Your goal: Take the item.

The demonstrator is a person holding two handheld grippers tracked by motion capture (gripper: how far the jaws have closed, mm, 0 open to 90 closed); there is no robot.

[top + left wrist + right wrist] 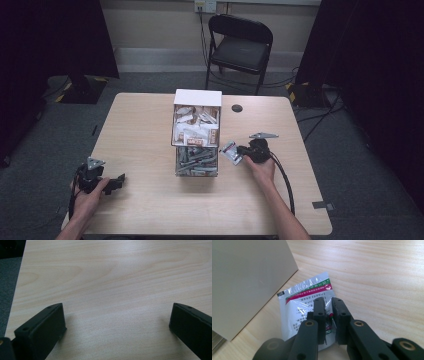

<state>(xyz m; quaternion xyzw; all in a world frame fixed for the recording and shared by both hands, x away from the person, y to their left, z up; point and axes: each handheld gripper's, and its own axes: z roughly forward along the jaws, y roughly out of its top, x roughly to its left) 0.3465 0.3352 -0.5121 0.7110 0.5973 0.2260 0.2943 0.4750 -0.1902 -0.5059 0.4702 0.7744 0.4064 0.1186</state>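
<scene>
My right gripper (pixel 328 315) pinches a printed sachet (pixel 304 305) on the table at 3 o'clock of the two-tier box (pixel 196 132). Left gripper (pixel 117 322) rests wide open, empty. Next, I think, lifting it toward a tier.

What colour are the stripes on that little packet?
Green and magenta on the white packet; right gripper view shows them best.

The high view is looking forward and down over the whole pale wooden desk (pixel 150 210). The left gripper view is skimming close above bare wood near the desk's left edge. The right gripper view is facing the open white cardboard box (pixel 249 277) at mid-desk, closely.
</scene>
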